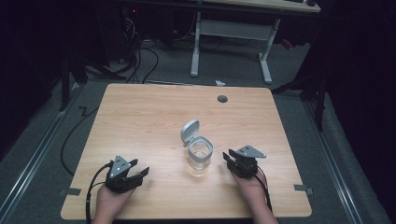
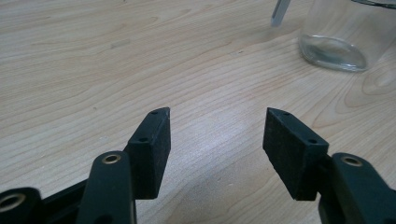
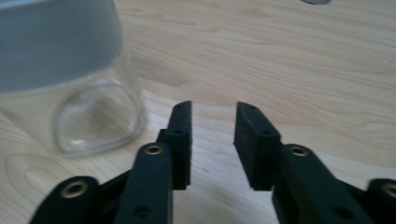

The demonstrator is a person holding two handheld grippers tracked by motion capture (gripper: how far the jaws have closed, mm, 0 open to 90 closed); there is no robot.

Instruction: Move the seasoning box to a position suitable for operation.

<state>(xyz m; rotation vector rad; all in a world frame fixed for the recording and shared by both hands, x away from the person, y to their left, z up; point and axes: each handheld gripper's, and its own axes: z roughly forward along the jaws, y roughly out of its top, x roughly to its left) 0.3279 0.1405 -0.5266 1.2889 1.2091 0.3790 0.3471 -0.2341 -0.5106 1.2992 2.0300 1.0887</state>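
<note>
Jar [image 1: 200, 156] sits mid-surface [image 1: 140, 121], its hinged lid [image 1: 190, 130] flipped up, probably left accessible! Left claw [image 1: 140, 170] rests well apart from it, jaws wide and empty; right claw [image 1: 228, 157] waits just beside the glass, jaws parted, likely poised to grab.

Black tongs [image 1: 140, 169] with brass-ringed screw holes; grey triangular plates; black cables.

Table [image 1: 140, 121] brightly lit, surroundings dark; close views softly blurred.
</note>
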